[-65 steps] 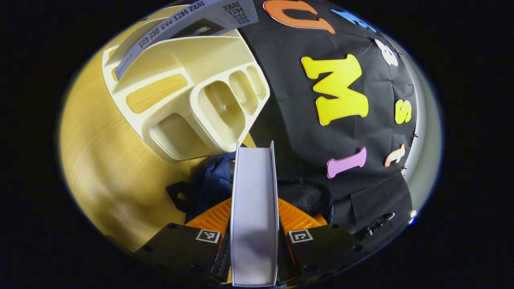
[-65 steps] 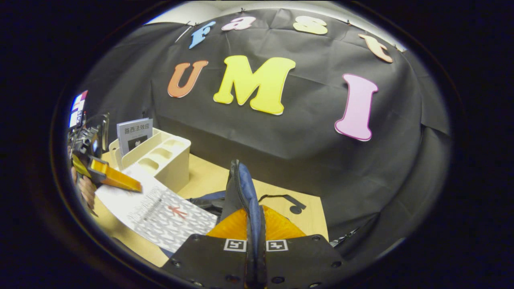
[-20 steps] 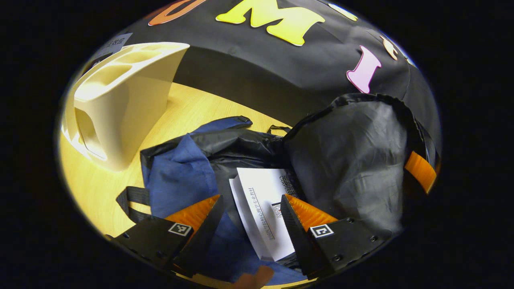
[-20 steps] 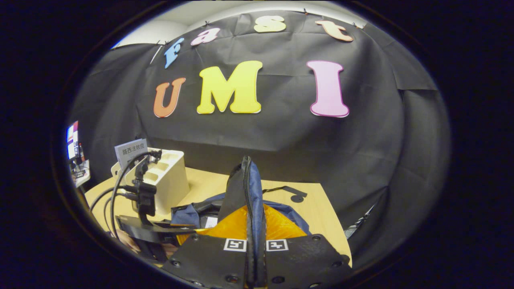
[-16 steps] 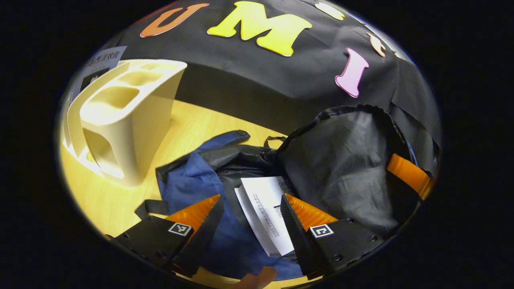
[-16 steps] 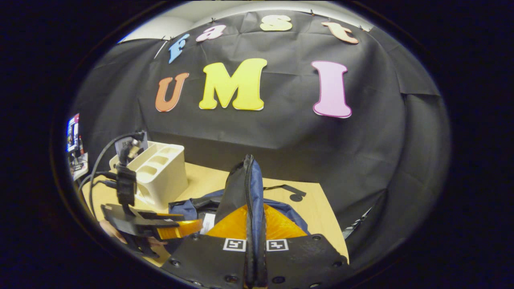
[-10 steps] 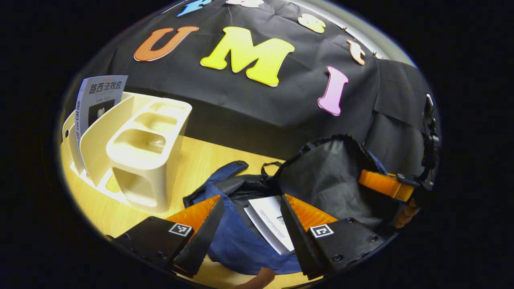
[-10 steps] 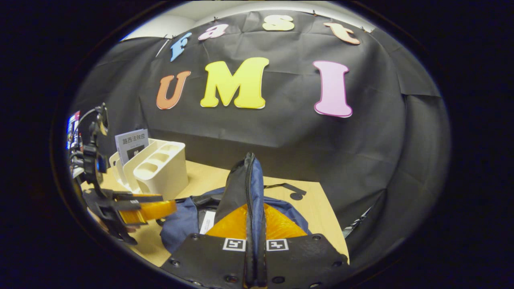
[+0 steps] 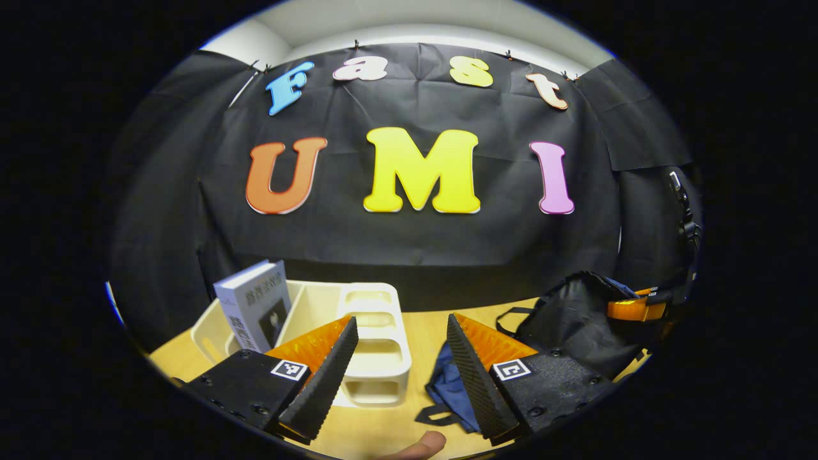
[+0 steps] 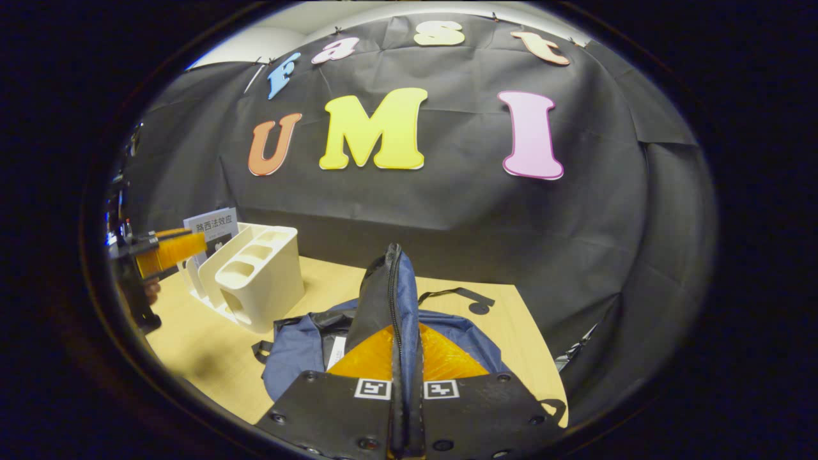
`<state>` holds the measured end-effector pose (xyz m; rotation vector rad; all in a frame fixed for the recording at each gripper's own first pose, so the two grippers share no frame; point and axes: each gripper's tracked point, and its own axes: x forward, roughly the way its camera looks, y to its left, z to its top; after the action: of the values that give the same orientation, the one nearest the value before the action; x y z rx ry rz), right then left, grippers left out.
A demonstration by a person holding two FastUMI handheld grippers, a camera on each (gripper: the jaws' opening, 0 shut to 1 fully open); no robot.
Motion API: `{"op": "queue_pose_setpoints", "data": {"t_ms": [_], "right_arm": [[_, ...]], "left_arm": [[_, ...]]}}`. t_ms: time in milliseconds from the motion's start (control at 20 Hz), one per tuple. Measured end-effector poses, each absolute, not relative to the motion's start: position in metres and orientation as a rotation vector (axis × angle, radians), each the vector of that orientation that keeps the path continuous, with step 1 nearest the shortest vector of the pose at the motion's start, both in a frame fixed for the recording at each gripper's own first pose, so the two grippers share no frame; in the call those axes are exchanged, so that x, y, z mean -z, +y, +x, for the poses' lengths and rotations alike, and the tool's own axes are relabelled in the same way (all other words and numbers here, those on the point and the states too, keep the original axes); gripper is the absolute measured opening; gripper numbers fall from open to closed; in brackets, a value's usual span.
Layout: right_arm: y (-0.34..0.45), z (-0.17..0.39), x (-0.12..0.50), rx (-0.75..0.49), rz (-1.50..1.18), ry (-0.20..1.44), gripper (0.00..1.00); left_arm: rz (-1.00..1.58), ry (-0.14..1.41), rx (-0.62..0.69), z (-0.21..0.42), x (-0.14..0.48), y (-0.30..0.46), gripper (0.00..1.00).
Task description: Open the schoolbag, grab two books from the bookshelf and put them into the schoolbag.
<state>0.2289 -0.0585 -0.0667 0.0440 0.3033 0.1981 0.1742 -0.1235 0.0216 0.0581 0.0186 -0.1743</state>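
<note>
Left gripper view: the left hand-held gripper hangs above the counter with its fingers spread wide and nothing between them. Just beyond stands the cream bookshelf, and in its far slot a book leans upright, its top edge standing clear of the rack. It looks like a thin paperback: light, fairly stiff across the spine, its covers likely smooth, so a pinch on the exposed upper part near the spine should hold best. In the right gripper view the right hand-held gripper is closed on the raised flap of the schoolbag, soft limp cloth that sags unless held; a pale page edge shows inside its mouth.
</note>
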Motion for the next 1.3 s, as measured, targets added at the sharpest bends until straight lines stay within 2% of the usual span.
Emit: {"op": "queue_pose_setpoints", "data": {"t_ms": [550,700,800,850,1100,1300], "right_arm": [[-0.046,0.226,0.068,-0.210,0.022,0.312,0.04],[-0.044,0.225,0.068,-0.216,0.019,0.308,0.07],[-0.044,0.224,0.068,-0.221,0.010,0.307,0.01],[-0.045,0.224,0.068,-0.220,0.009,0.308,0.04],[-0.046,0.221,0.073,-0.224,0.005,0.312,0.04],[-0.036,0.220,0.076,-0.254,-0.002,0.323,0.04]], "left_arm": [[0.006,0.067,-0.007,0.215,-0.077,0.008,0.89],[0.043,0.150,-0.037,0.238,-0.069,0.037,0.89],[0.061,0.217,-0.031,0.256,-0.056,0.041,0.89],[0.069,0.239,-0.039,0.265,-0.052,0.044,0.89],[0.144,0.369,-0.074,0.304,-0.035,0.061,0.89],[0.201,0.471,-0.026,0.323,-0.025,0.050,0.89]]}}
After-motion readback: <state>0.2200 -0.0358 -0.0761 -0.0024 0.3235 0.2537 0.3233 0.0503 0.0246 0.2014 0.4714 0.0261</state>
